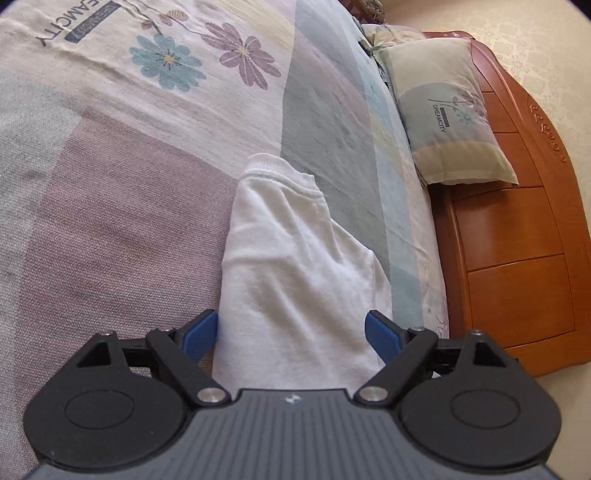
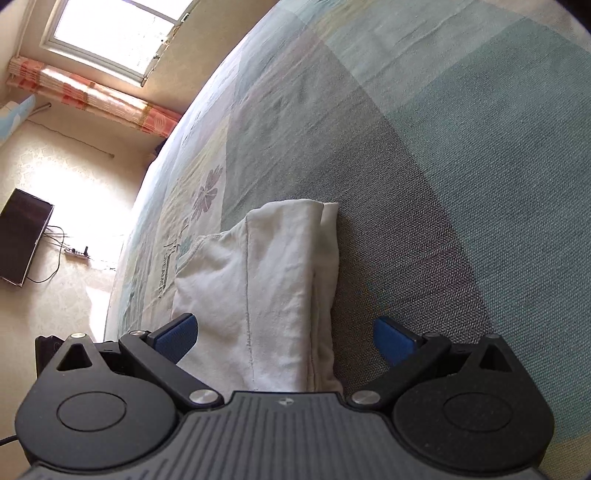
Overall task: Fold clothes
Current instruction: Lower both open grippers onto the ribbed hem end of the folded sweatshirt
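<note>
A bed cover (image 1: 122,206) with flower prints and colour blocks lies over the bed. At the far right a matching pillow (image 1: 448,110) leans on the wooden headboard (image 1: 517,229). A window (image 2: 118,33), a rolled curtain (image 2: 96,98) and a dark screen (image 2: 24,236) are at the left.

Daylight fills both views. In the right wrist view a window (image 2: 110,33) at the far left is blown out to near white, and the floor (image 2: 92,192) below it glares so strongly that its pattern washes away. The bedspread (image 2: 461,166) there is evenly lit, with a soft shadow on the right of the white garment (image 2: 258,288). The left wrist view is softer and flatter, slightly hazy. Both bend strongly at the edges, with dark corners; nearby weave looks sharp.
</note>
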`<state>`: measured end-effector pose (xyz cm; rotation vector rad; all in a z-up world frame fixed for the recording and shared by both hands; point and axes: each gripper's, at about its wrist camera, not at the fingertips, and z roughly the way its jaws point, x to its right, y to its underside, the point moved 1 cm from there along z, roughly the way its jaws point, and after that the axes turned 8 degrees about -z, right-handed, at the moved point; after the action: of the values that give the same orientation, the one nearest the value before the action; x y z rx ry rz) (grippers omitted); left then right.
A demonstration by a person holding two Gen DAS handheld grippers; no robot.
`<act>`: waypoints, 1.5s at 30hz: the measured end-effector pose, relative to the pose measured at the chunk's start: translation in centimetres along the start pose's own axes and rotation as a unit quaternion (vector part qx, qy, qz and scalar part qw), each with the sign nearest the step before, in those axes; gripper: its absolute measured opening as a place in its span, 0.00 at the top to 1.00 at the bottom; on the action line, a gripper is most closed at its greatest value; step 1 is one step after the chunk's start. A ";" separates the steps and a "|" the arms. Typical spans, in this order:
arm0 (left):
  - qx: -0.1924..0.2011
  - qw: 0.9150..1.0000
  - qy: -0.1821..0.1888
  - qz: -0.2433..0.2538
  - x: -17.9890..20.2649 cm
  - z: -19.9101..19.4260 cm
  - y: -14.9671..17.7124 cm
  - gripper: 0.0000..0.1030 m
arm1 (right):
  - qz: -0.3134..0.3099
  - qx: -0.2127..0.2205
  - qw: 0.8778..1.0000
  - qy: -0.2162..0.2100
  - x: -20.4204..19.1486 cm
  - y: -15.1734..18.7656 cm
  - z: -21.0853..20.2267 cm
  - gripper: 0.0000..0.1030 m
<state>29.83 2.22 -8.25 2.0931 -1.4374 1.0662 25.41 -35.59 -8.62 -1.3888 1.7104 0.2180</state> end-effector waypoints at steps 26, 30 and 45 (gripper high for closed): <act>-0.035 0.994 0.069 -0.079 -2.7 1.1 0.1 0.15 | -0.014 0.018 1.000 -0.021 -1.0 -1.9 3.9 0.00; -0.036 0.993 0.073 -0.085 -3.0 1.2 0.1 0.15 | -0.016 0.010 0.999 -0.026 -0.9 -1.7 3.9 0.00; -0.057 0.995 0.060 -0.053 -1.9 2.8 -1.7 0.13 | -0.011 0.006 0.999 -0.038 -0.1 -1.7 3.8 0.00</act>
<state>32.02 2.17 -11.33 1.9671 -1.2843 1.0264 28.85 -33.78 -10.11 -1.3736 1.6304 0.2440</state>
